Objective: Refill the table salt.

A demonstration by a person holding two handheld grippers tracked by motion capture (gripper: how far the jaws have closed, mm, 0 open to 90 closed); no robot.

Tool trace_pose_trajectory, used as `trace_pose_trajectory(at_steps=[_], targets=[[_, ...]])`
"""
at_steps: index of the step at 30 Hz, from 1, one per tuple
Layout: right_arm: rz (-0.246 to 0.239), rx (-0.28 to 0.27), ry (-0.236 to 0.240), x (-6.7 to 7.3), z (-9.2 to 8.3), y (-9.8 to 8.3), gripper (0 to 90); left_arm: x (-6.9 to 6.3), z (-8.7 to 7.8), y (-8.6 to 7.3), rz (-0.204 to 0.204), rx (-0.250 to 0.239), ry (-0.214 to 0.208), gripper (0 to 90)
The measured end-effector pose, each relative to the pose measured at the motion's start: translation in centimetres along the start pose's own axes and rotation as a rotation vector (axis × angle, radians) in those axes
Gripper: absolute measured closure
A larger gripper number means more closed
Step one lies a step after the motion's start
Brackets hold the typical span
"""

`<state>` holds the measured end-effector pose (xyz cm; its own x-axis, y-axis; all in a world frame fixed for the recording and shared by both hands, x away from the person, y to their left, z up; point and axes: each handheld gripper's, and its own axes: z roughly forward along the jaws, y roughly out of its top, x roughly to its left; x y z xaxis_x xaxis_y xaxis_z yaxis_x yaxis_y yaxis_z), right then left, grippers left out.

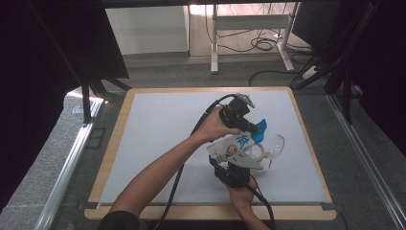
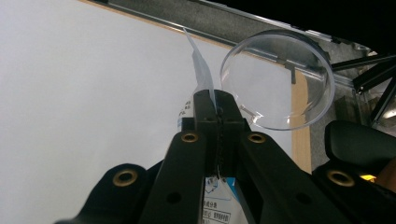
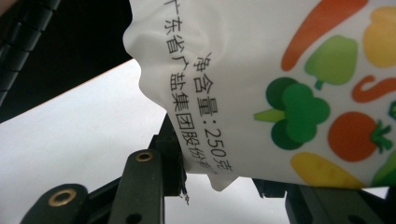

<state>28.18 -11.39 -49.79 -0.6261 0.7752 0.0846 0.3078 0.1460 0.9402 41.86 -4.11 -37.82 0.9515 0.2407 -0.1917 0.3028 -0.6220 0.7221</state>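
Observation:
A white bag (image 1: 229,147) with a blue top and printed vegetables hangs above the pale mat between both grippers. My left gripper (image 1: 253,128) reaches in from the far side and is shut on the bag's thin top edge (image 2: 198,60), the jaws (image 2: 218,105) pressed together. My right gripper (image 1: 234,155) comes up from the near side, shut on the bag's bottom. In the right gripper view the bag (image 3: 280,70) sits between the two jaws (image 3: 219,172). A clear glass bowl (image 1: 276,143) stands just right of the bag and appears beyond the jaws (image 2: 278,79).
The grey-white mat (image 1: 158,134) covers a wood-edged table (image 1: 112,143). Black cables trail from both grippers toward the near edge. Dark stands and a metal rail flank the table at left and right. A desk frame with cables stands on the floor beyond.

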Motion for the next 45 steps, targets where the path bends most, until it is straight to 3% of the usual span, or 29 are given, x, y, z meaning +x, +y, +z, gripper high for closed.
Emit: trace_pose_trajectory(at_steps=[29, 45], targets=[[-0.031, 0.002, -0.016, 0.25, 0.21, 0.18, 61.9, 0.31, 0.02, -0.23, -0.003, 0.001, -0.003, 90.0], [-0.029, -0.025, -0.024, 0.50, -0.10, 0.41, 62.4, 0.11, -0.05, -0.12, -0.003, -0.003, -0.004, 90.0]])
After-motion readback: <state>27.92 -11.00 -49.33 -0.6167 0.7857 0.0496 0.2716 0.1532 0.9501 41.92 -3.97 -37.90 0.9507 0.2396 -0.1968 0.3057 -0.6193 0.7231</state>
